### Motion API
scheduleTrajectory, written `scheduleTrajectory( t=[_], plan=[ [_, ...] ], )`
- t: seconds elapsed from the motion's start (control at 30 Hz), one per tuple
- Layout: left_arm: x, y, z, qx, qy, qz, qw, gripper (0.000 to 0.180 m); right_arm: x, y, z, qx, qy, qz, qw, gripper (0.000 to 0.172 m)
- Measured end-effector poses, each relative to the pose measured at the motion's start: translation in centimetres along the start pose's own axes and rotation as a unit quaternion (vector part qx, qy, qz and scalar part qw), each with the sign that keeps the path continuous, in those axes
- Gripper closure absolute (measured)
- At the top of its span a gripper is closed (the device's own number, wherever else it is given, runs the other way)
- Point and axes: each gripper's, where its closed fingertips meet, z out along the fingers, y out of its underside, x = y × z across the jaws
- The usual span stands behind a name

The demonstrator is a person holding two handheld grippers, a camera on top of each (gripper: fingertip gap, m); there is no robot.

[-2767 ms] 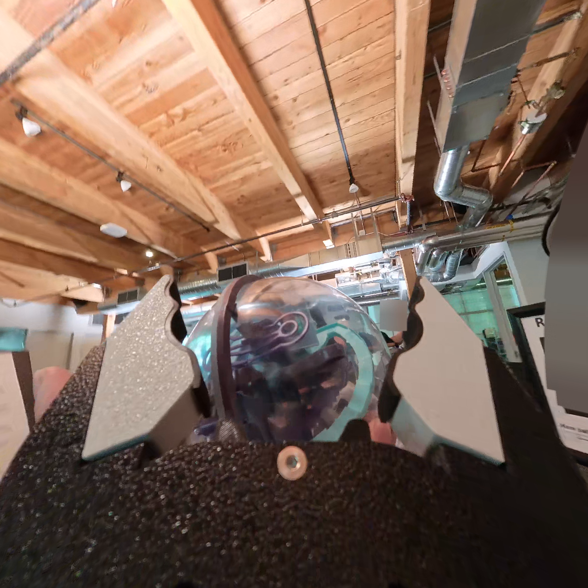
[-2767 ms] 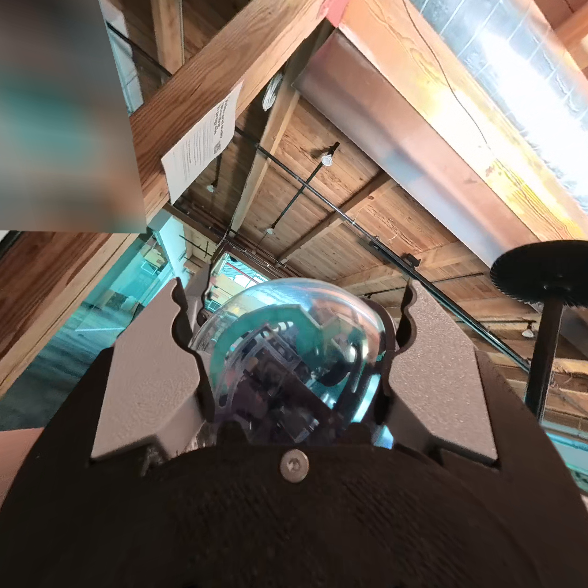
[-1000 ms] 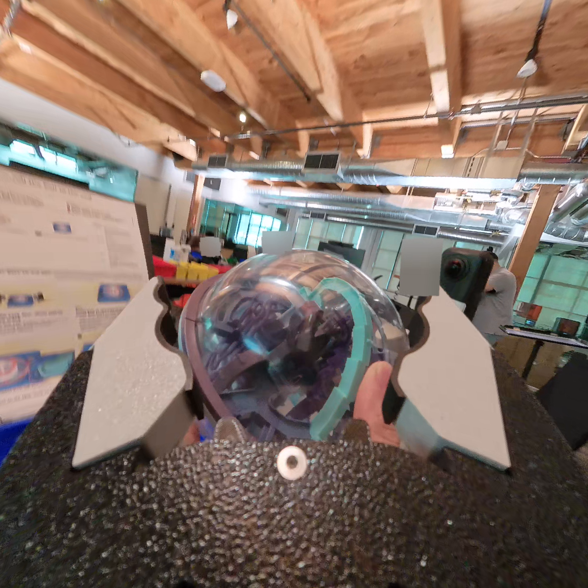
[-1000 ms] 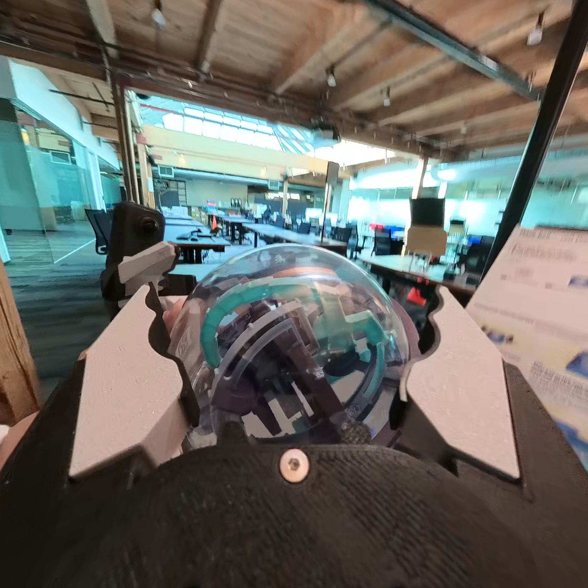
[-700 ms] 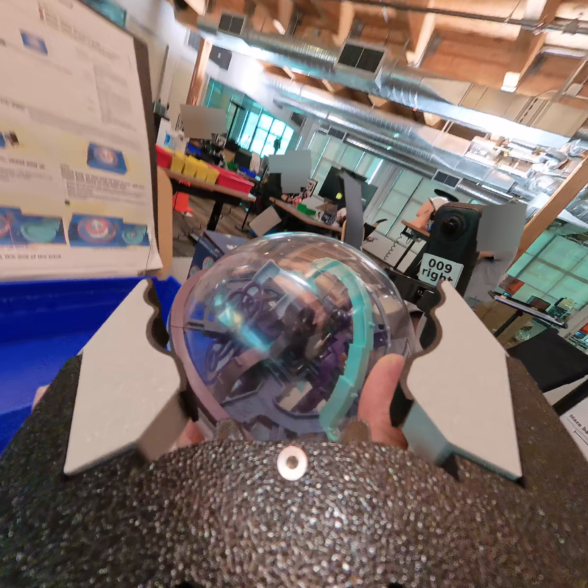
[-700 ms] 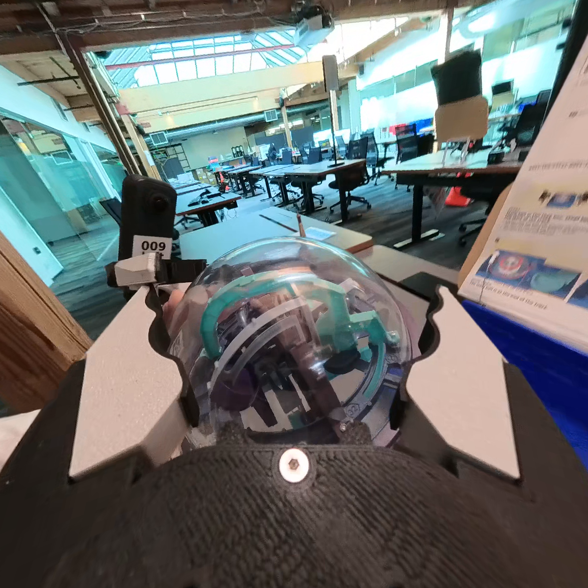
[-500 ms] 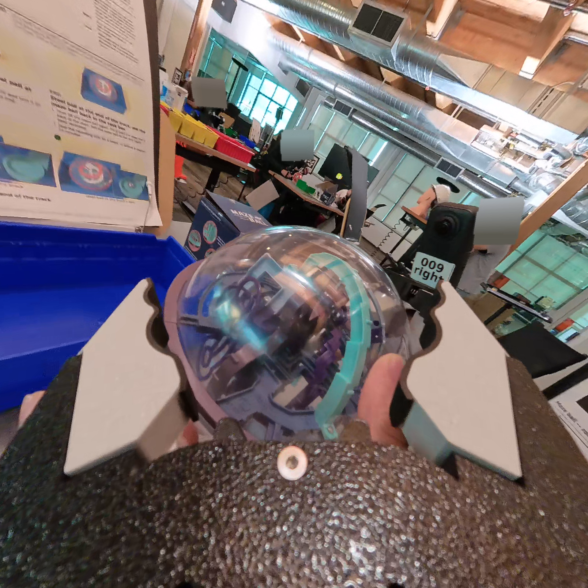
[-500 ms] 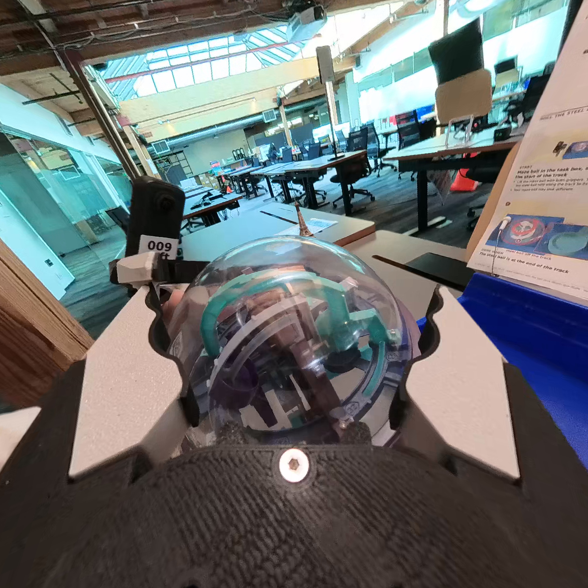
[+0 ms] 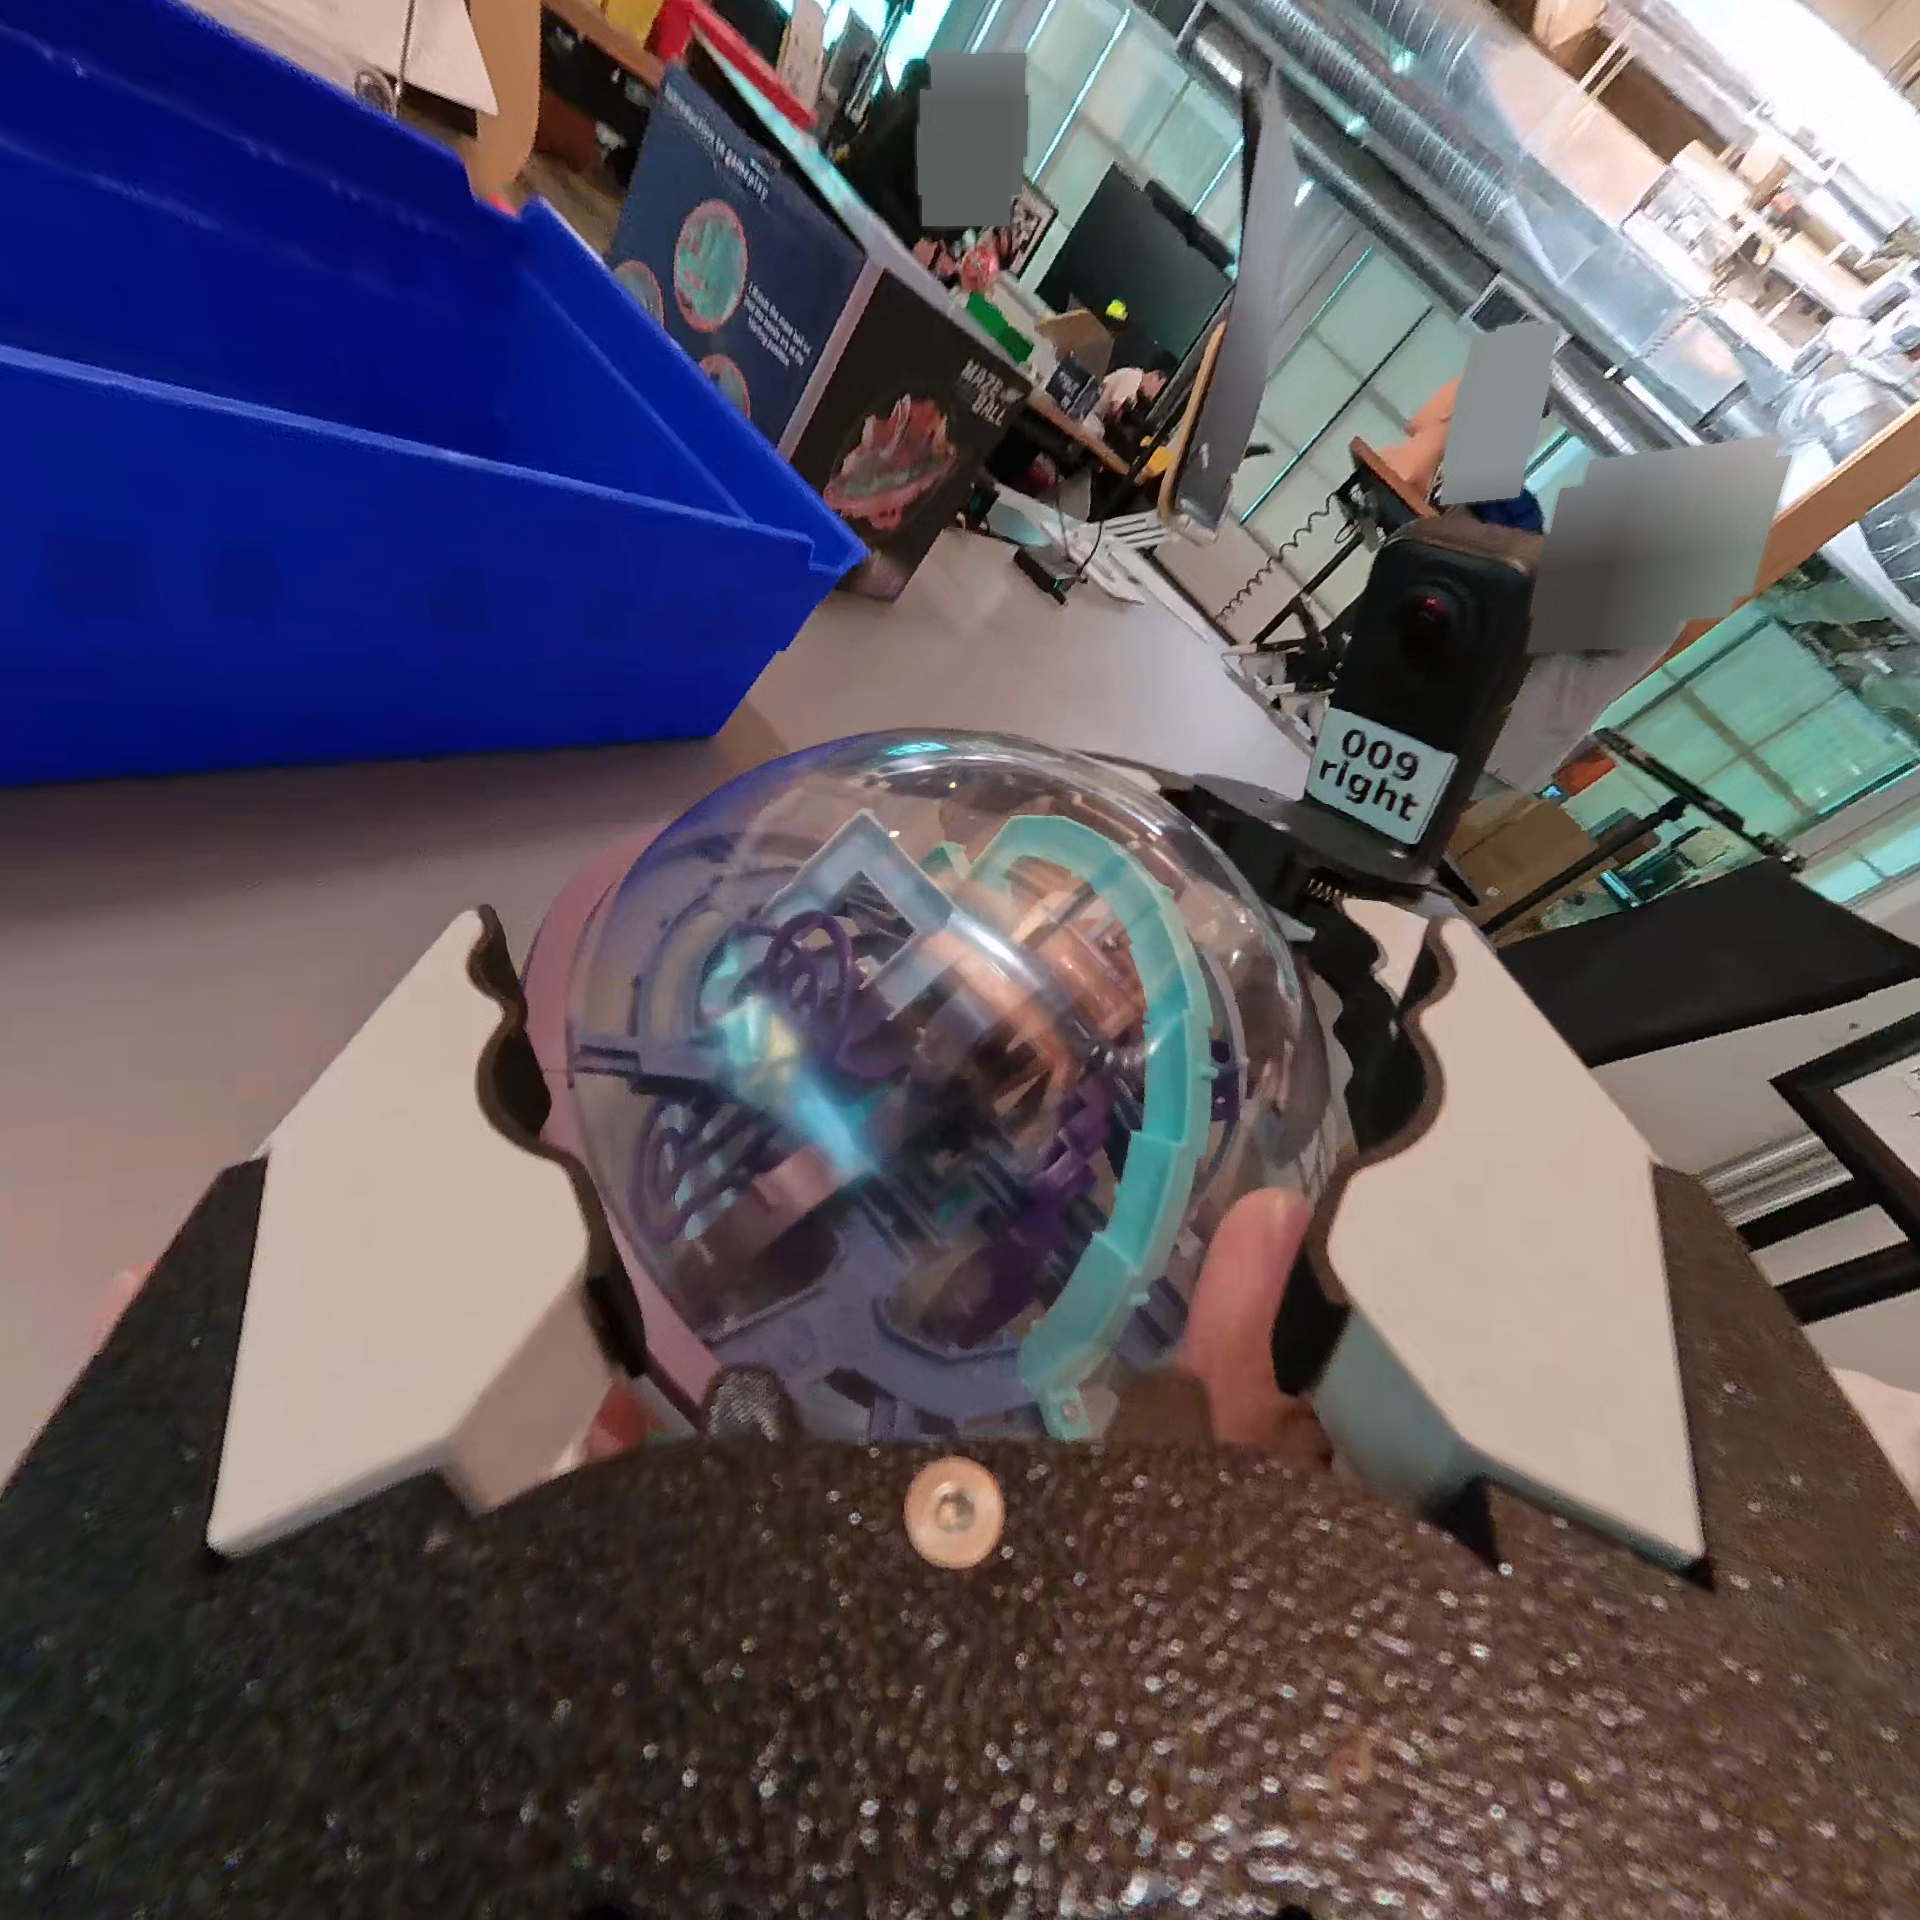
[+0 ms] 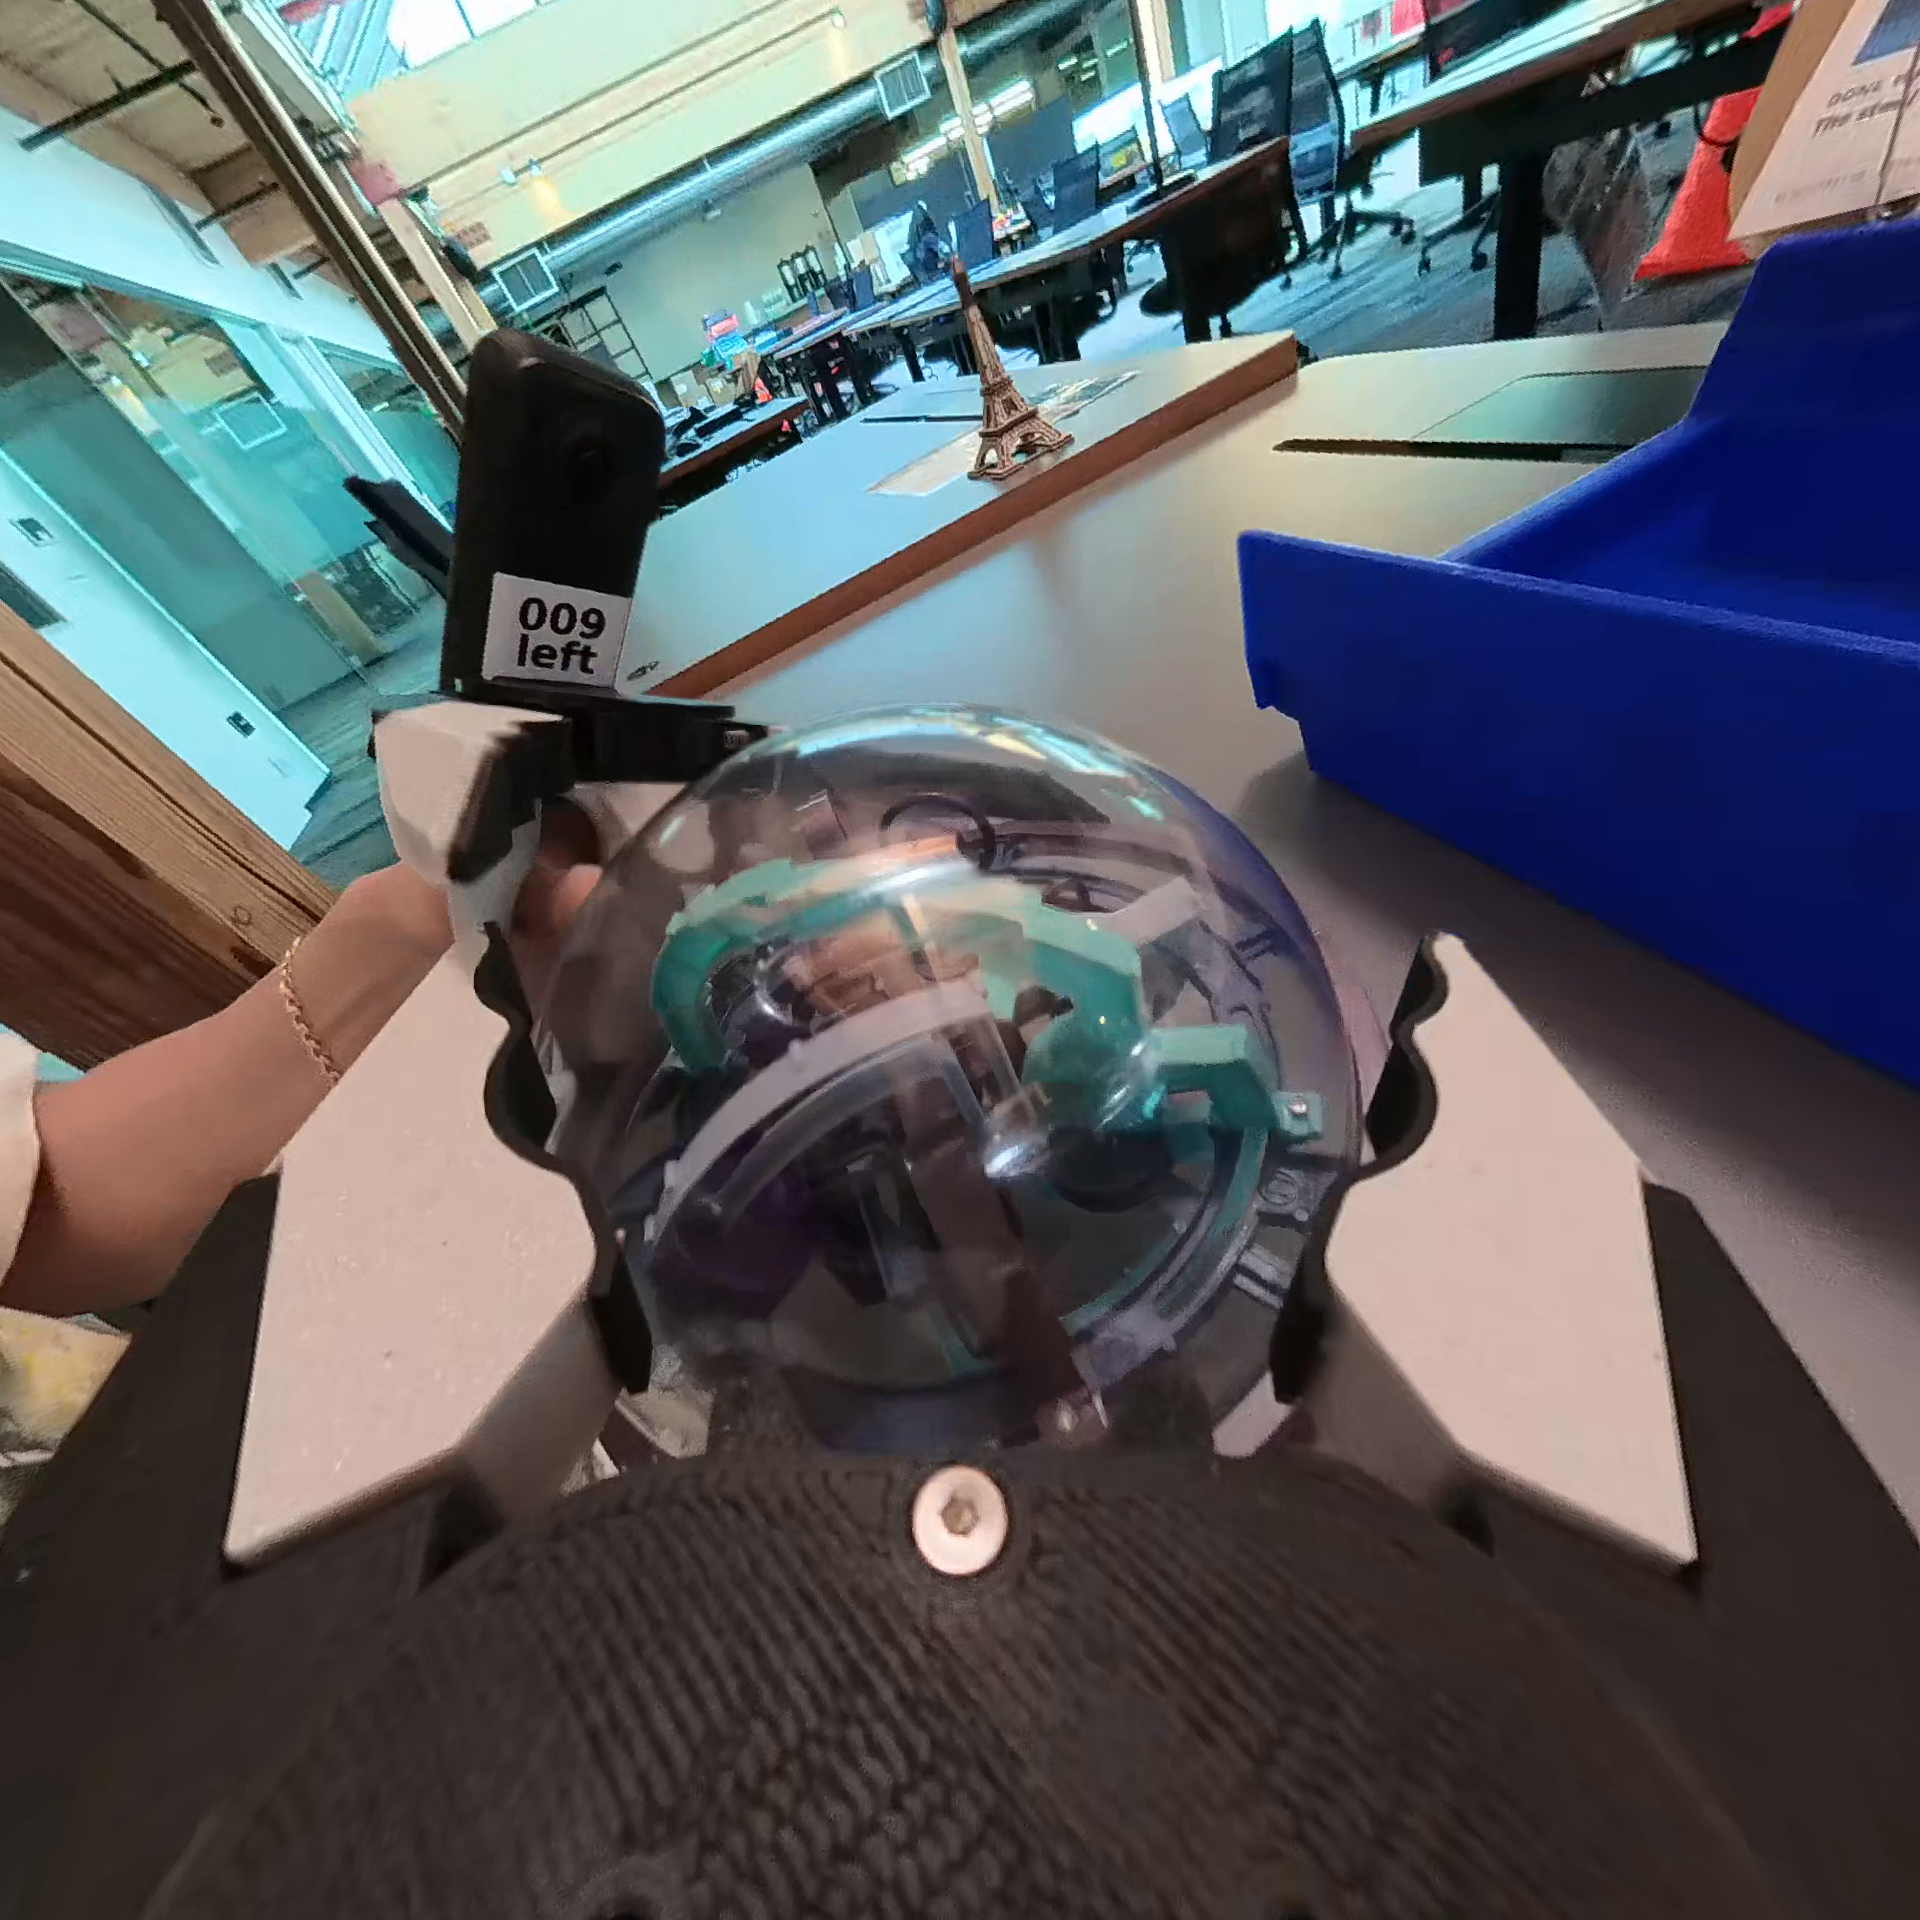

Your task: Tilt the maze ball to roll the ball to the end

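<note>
Nearest in both wrist views is the maze ball (image 9: 935, 1091), a clear sphere with teal and purple tracks inside, seated deep between each gripper's two grey fingers. The left gripper (image 9: 961, 971) is clamped on it, the wavy dark pads (image 9: 514, 1049) pressed against its shell on both sides, and a person's fingertip (image 9: 1242, 1299) rests on the ball just inside the right-hand finger. The right gripper (image 10: 956, 982) grips the same maze ball (image 10: 935, 1091) from the opposite side, its pads likewise against the shell. Just beyond the ball in the right wrist view, up and to the left, the left gripper's finger and black camera (image 10: 551, 499) show, with a hand and wrist (image 10: 343, 966) below them. The grey table (image 10: 1039, 582) lies under and ahead of the ball. Farther ahead and to the right stands a blue bin (image 10: 1621, 727); from the left gripper the same blue bin (image 9: 364, 582) lies ahead to the left, with a dark printed box (image 9: 883, 416) beyond it.
</note>
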Motion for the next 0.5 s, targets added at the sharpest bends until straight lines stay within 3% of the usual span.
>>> scheduleTrajectory(
  t=[0.3, 0.5],
  plan=[
    [0.6, -1.2, -1.7, 0.054, 0.088, -0.038, 0.994, 0.025, -0.2, 0.4, -0.1, 0.005, -0.013, -0.032, 0.999, 0.015],
    [2.9, -2.3, -4.3, 0.086, 0.152, 0.045, 0.984, 0.023, -0.5, 0.9, 0.1, -0.012, -0.014, -0.059, 0.998, 0.024]
  ],
)
